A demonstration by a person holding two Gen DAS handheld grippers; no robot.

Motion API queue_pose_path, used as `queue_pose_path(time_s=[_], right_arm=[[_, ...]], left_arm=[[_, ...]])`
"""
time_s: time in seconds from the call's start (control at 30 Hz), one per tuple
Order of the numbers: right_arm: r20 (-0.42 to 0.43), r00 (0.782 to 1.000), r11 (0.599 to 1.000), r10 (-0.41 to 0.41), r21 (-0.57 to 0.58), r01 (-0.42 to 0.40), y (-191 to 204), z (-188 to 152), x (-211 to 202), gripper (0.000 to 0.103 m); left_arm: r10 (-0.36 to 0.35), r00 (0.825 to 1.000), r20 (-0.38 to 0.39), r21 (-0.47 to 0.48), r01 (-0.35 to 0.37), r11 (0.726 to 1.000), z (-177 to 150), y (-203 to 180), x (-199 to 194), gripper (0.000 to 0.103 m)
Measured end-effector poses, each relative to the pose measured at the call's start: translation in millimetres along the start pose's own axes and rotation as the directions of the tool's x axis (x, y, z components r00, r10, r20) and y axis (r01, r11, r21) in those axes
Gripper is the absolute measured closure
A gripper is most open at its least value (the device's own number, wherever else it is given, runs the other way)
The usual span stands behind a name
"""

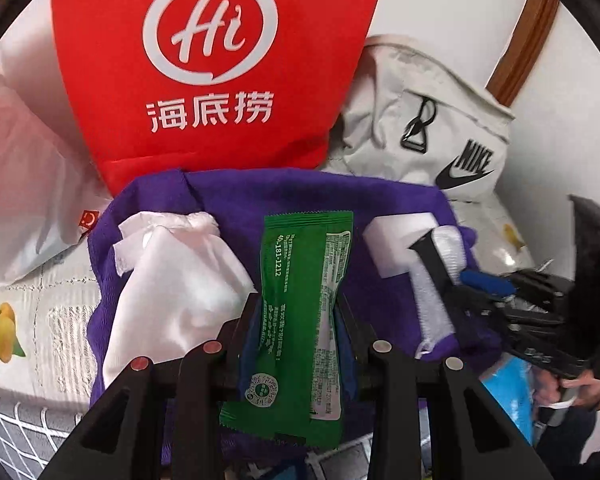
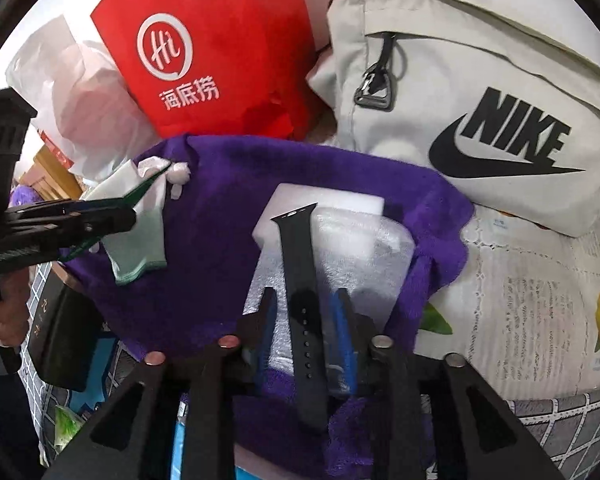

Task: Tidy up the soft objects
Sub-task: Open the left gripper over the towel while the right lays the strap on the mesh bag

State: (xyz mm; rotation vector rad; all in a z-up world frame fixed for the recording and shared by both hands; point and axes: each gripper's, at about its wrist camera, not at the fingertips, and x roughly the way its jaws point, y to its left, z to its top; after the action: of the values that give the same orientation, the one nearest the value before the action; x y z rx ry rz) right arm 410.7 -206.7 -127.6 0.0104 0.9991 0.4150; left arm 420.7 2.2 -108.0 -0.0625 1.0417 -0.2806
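**Left claw** (image 1: 298, 300): clenched on a green foil sachet with white print (image 1: 304, 248). The sachet is pinched at its waist and stands up toward twelve o'clock in the left wrist view, above the purple terry towel (image 1: 228, 200).

**Right claw** (image 2: 305, 294): a black perforated rubber watch strap (image 2: 296, 248) lies between the jaws. The blue pads appear to stand just clear of its edges, so I judge the claw released, not gripping. The strap's far end rests at twelve o'clock on a clear bubble-wrap pouch (image 2: 364, 248), in front of a white foam block (image 2: 324, 200). Both lie on the towel.

**Handling, sachet:** judged light and limp, with a slick film that crumples under the pads. The present hold is at mid-length, across the narrow width. That suits it, since a hold at the sealed ends would let the body flop.

**Handling, strap:** judged light, flexible and grippy, not fragile. It droops when held at one end, so the best hold is across its width near the holed section (where the jaws now stand).

**Other soft items:** a white drawstring fabric pouch (image 1: 172, 280) lies at nine o'clock from the sachet. It is loose cloth and is best taken at the gathered neck.

**Surroundings:** a red non-woven carrier bag (image 1: 204, 60) and a grey canvas Nike bag (image 2: 460, 80) stand behind the towel, at eleven and one o'clock.
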Motion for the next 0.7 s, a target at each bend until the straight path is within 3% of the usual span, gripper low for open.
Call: queue_pose_path(time_s=[0.07,0.2,0.33,0.57,0.7], right_arm=[[0.012,1.000,1.000,-0.005,0.009,0.004,-2,0,-4,0.068],[0.031,1.000,1.000,-0.001,0.021,0.000,-4,1,-13,0.067],[0.050,0.997,0.998,0.056,0.038,-0.058,-4,1,-20,0.067],[0.050,0.998,1.000,0.024,-0.006,-0.023,7,0,-25,0.067],[0.057,0.998,1.000,0.028,-0.006,-0.028,9,1,-28,0.067]], left_arm=[[-0.002,1.000,-0.018,-0.005,0.002,1.000,1,2,7,0.070],[0.058,0.997,-0.050,-0.007,-0.059,0.998,0,10,19,0.070],[0.066,0.993,-0.096,-0.006,-0.067,0.998,-3,10,34,0.070],[0.078,0.990,-0.116,-0.019,-0.080,0.997,-4,8,37,0.066],[0.088,0.990,-0.110,-0.029,-0.091,0.995,0,8,30,0.033]])
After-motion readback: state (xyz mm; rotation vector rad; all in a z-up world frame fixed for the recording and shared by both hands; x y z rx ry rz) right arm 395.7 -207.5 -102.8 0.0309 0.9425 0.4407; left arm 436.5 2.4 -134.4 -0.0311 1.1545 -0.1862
